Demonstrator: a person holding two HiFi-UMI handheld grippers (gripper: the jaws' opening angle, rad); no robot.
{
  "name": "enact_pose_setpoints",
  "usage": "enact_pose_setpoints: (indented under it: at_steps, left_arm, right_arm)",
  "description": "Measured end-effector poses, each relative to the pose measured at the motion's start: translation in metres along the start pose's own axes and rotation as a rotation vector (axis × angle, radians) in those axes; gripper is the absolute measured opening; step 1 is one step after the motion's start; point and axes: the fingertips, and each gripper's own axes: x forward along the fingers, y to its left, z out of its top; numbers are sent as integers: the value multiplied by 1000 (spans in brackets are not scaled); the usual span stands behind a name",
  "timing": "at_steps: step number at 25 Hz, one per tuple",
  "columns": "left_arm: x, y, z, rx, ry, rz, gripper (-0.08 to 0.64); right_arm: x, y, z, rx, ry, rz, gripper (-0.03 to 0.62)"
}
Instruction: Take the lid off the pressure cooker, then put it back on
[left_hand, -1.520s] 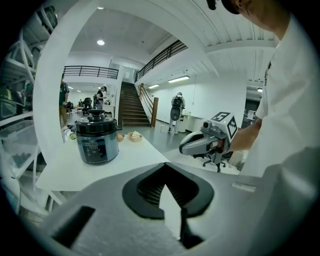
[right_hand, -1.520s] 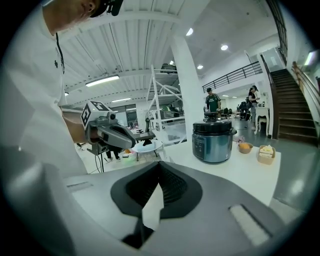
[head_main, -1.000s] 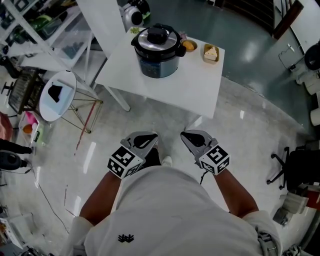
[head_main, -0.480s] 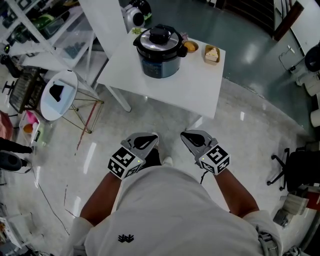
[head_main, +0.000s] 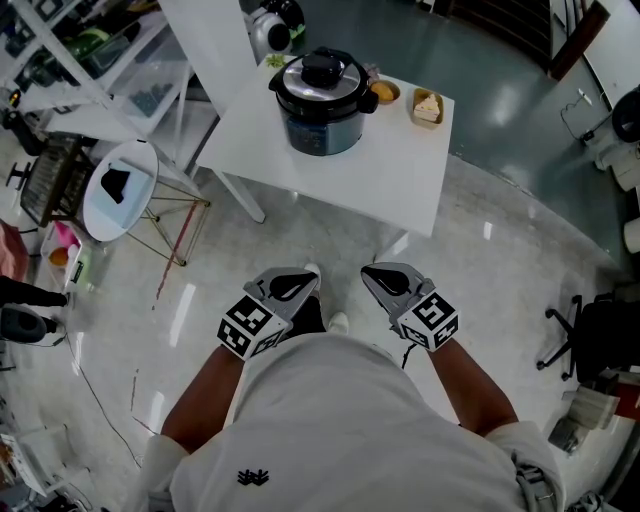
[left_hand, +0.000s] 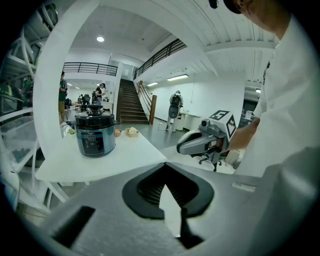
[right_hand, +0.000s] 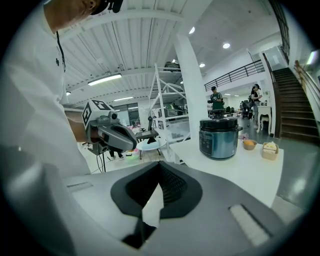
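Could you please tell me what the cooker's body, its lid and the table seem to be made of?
Cooker body: probably metal with a dark bluish satin finish, judging by its soft sheen. Lid: polished metal ring with bright highlights, around a black, likely plastic, knob. Table: smooth matt white top, perhaps laminate; the look leaves it open.
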Motion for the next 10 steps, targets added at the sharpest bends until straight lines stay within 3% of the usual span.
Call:
enact_pose_setpoints:
  at_steps: [10]
  left_arm:
    - [-4, 4, -5, -8, 3, -4, 8]
  right_arm:
    - [8, 5, -3, 6, 8, 2, 12]
